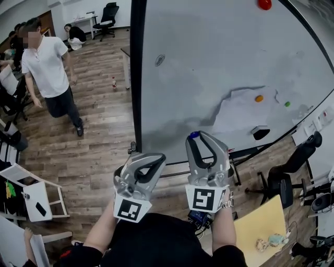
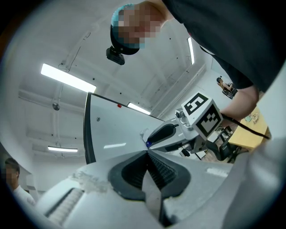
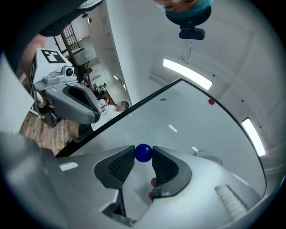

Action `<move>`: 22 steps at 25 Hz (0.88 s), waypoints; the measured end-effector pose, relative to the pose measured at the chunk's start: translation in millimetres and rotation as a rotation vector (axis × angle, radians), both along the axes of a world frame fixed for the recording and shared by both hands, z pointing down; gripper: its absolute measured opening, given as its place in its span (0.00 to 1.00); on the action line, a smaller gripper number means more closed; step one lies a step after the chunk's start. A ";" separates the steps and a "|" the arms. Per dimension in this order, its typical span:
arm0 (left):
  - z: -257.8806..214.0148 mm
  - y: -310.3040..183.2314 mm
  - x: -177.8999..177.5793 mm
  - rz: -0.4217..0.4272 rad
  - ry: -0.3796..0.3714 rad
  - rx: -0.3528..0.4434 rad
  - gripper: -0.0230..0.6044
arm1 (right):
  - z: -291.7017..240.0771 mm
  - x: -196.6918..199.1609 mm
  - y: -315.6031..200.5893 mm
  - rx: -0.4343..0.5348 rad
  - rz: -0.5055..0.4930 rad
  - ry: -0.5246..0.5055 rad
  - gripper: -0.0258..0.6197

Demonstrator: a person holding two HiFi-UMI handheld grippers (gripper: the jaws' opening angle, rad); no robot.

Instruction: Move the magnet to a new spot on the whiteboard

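Note:
A round blue magnet [image 3: 143, 152] sits pinched between the tips of my right gripper [image 3: 143, 153], which is shut on it. In the head view the blue magnet [image 1: 194, 134] shows at the tip of the right gripper [image 1: 199, 136], just off the lower part of the whiteboard [image 1: 209, 62]. My left gripper [image 1: 155, 159] hangs beside it to the left, jaws shut with nothing between them. From the left gripper view the left gripper [image 2: 146, 153] points at the board with the right gripper [image 2: 149, 142] in front. A red magnet [image 1: 264, 4], an orange magnet [image 1: 259, 98] and a green magnet [image 1: 287, 104] stick to the board.
A black eraser [image 1: 260, 132] rests low on the board. A person [image 1: 49, 68] in a white shirt stands on the wood floor at the left. A black office chair [image 1: 284, 180] and a yellow table [image 1: 263, 229] are at the lower right.

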State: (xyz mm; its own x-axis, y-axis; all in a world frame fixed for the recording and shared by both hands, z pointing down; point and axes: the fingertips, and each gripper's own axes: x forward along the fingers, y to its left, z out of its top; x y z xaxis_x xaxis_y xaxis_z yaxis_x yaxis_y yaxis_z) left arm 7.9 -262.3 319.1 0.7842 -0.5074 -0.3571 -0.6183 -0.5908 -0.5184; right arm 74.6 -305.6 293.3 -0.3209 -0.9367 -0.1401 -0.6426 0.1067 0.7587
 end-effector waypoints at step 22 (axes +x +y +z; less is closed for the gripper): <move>2.5 -28.9 -15.2 0.023 0.001 -0.004 0.04 | -4.7 -7.9 -54.2 -0.031 0.066 0.007 0.24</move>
